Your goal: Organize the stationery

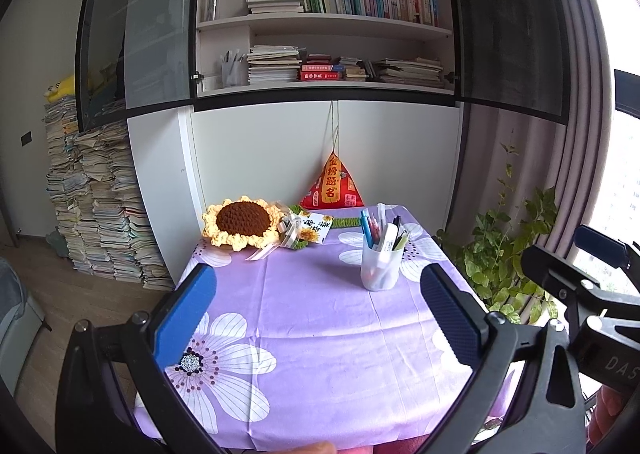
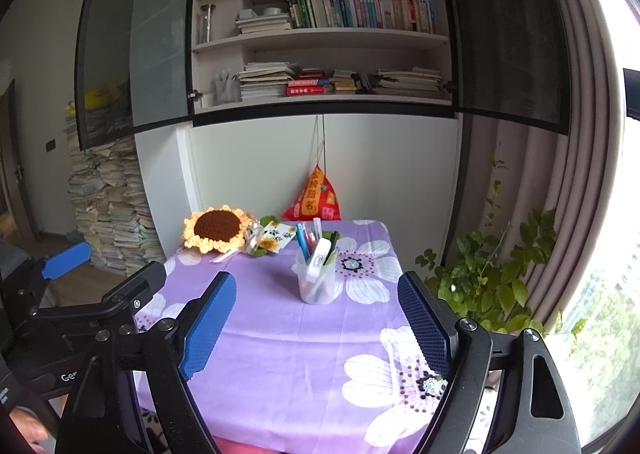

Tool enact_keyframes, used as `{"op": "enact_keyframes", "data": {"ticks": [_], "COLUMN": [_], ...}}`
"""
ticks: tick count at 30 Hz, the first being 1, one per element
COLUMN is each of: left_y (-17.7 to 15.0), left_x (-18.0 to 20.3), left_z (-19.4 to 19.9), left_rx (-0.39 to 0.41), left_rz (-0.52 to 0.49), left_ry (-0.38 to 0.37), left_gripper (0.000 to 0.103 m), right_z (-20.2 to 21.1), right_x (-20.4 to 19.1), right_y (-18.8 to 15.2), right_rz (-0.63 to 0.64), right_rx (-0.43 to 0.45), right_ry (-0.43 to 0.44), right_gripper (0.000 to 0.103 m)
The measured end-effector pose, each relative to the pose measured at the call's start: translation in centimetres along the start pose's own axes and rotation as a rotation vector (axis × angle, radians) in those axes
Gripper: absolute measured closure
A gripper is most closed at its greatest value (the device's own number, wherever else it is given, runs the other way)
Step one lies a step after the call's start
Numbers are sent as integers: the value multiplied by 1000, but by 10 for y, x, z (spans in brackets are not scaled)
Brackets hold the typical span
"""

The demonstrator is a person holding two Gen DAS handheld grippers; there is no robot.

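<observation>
Both pairs of tongs hang over the near edge of the surface, pointing slightly down, and neither holds anything. The left tongs stand wide apart with only purple cloth between the pads; the right tongs are likewise spread and empty.

The task's thing, a translucent pen cup, stands upright ahead of both tongs, a little to the right of the left pair's centre line and almost dead ahead of the right pair. It is well apart from either pair. Pens and a white marker stick out of its mouth at loose angles.

By its look the cup is thin plastic: light, smooth, somewhat slippery, and top-heavy with the pens leaning. A grip low on the wall, below the pens, looks safest; a squeeze near the rim would likely flex it or knock the pens.

Beyond the cup and to its left lies a crochet sunflower with a ribboned card beside it; a red pouch leans on the wall behind. Between the tongs and the cup the cloth is bare, so the straight approach is free. The right edge of the surface runs close beside the cup, with a potted plant just past it.
</observation>
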State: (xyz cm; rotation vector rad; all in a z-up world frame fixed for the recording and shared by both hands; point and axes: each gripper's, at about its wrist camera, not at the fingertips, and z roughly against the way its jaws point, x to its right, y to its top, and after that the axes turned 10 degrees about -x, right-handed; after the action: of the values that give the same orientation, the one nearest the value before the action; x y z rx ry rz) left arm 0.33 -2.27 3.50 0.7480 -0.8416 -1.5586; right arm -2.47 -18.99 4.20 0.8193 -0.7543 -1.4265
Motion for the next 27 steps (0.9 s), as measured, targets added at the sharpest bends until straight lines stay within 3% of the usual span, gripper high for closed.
{"op": "enact_keyframes", "data": {"ticks": [10, 15, 27], "left_y": [1, 4, 9], "left_x": [-6, -9, -10], "left_z": [5, 16, 17], "left_rx": [8, 52, 64], "left_rz": [4, 11, 4], "left_ry": [-2, -3, -5], "left_gripper": [1, 1, 1], "right_z": [-1, 8, 17], "right_x": [6, 3, -6], "right_y": [1, 5, 13], "right_rz": [-40, -39, -20], "right_rx": [-5, 31, 63], "right_ry": [-18, -26, -24], "right_gripper": [19, 19, 19]}}
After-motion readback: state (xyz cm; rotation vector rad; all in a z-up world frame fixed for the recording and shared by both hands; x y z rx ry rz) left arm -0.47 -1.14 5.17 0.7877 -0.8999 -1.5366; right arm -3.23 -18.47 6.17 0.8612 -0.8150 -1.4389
